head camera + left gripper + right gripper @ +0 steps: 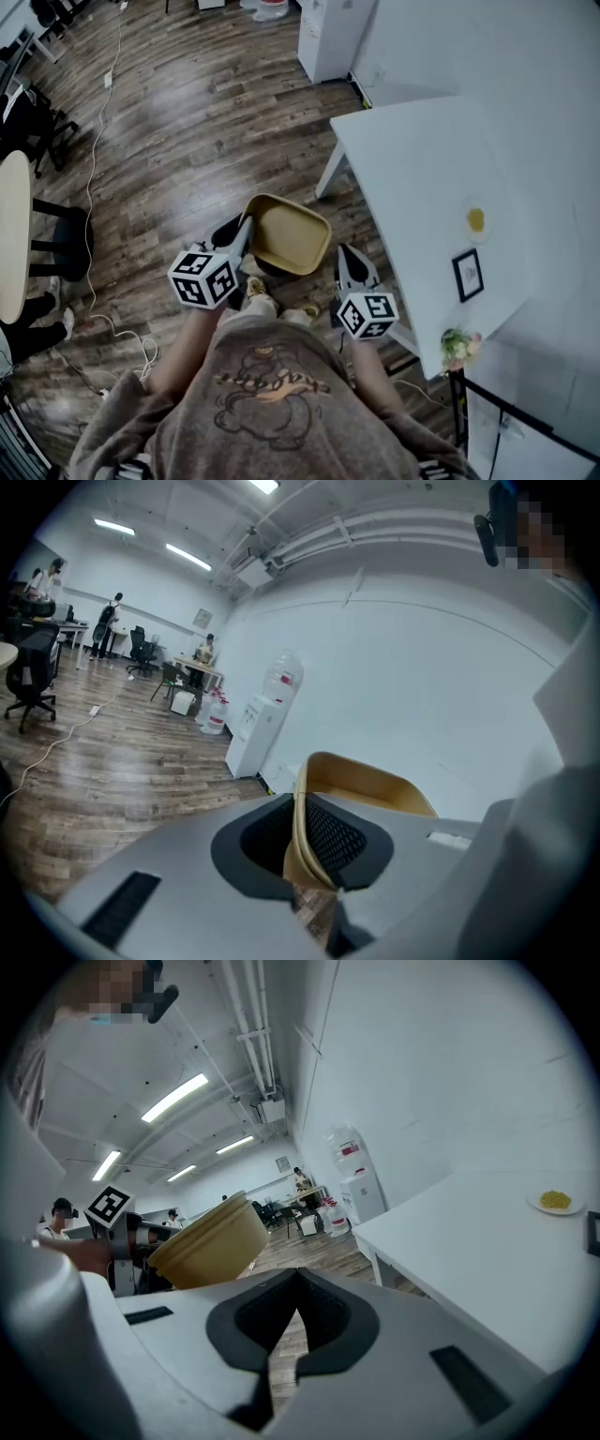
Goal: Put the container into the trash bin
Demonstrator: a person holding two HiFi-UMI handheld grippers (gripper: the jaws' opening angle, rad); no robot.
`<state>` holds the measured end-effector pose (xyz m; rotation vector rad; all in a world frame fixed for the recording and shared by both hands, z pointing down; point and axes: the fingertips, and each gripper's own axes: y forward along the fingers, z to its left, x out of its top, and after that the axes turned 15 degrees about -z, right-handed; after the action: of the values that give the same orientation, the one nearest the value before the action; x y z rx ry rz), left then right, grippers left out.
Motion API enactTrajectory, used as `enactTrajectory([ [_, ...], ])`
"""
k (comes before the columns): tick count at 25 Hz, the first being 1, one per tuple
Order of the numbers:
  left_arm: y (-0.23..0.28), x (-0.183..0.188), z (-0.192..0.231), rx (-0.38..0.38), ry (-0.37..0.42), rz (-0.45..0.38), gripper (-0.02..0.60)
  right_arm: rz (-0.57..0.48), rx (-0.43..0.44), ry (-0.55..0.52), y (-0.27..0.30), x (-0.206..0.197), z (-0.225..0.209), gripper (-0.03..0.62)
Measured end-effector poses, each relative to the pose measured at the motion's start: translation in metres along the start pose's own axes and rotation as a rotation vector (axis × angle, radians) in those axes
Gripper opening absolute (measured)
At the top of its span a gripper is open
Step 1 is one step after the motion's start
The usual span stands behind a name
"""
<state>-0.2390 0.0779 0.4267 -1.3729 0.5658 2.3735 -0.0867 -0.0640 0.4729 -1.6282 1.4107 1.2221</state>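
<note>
A dark wooden floor (pixel 187 122) fills most of the head view, and a white worktop (pixel 450 159) stands along one side of it. The person stands beside the worktop in a brown shirt (pixel 272 394) whose scrawled print is too blurred to read. Both forearms reach forward from the body. The tan container (pixel 286 234) hangs in the air over the floor, just off the worktop's edge and near its leg, open side up and tilted. The left hand-held gripper (pixel 246 225) points forward and a little down, and its jaws pinch the container's thin wall at the rim. The right hand-held gripper (pixel 345 255) is between the container and the worktop, close to the container's side. Its jaws are pressed together at the tips with nothing between them. Each bears a cube of black square markers (pixel 203 277), with no words. On the worktop sit a small framed picture (pixel 467 275), a plate of yellow food (pixel 476 221) and some flowers (pixel 457 347).
</note>
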Motion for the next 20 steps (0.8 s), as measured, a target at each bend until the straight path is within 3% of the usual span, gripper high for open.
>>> enactTrajectory([
  [11,0.036,-0.037,0.052,0.063,-0.02,0.072,0.032,0.069,-0.033,0.02,0.031,-0.04,-0.018,0.0],
  [20,0.065,-0.096,0.096,0.123,-0.036,0.132,0.032,0.122,-0.03,0.03,0.06,-0.098,-0.045,0.0],
])
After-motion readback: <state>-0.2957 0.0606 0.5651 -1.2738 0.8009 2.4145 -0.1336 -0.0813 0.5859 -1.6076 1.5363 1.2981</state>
